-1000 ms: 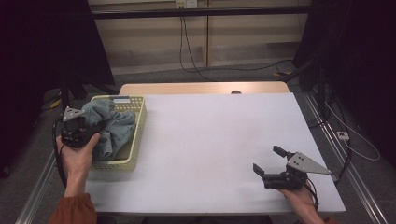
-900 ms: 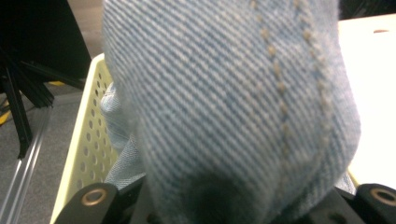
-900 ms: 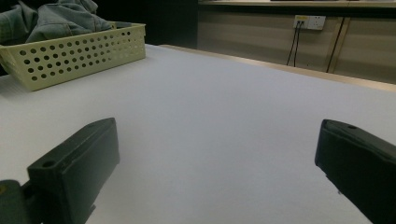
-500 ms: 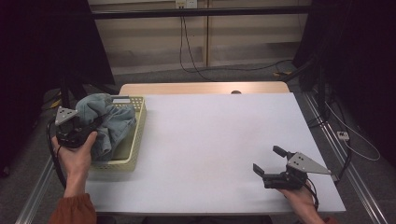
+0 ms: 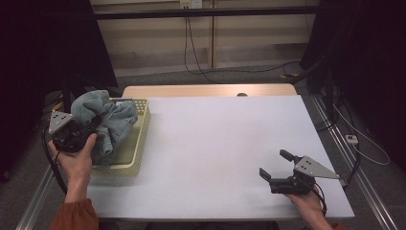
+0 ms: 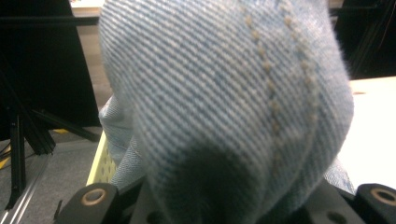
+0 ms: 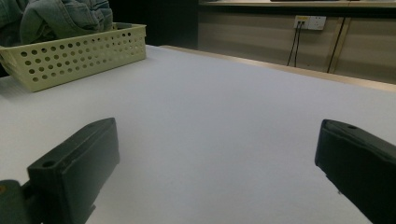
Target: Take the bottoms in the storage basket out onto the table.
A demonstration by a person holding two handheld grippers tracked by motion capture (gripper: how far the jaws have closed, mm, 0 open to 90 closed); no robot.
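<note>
A bundle of light blue denim cloth [image 5: 103,120] hangs over the left end of a pale yellow perforated basket [image 5: 139,143] at the table's left edge. My left gripper [image 5: 92,125], in a hand beside the basket, is shut on the cloth. In the left gripper view the denim [image 6: 224,93] bulges up close between the jaws and hides the fingertips, with a strip of the basket [image 6: 100,163] below it. My right gripper [image 5: 274,164] rests low on the white table at the front right, open with nothing between its fingers [image 7: 217,154].
The white table top [image 5: 215,139] spreads between the basket and the right gripper. In the right gripper view the basket [image 7: 74,56] with denim [image 7: 60,16] piled in it stands far off at the left. Cables and a dark frame run behind the table.
The left hand has drawn the denim bundle up and to the left, over the basket's left end. The right gripper has stayed where it was.
</note>
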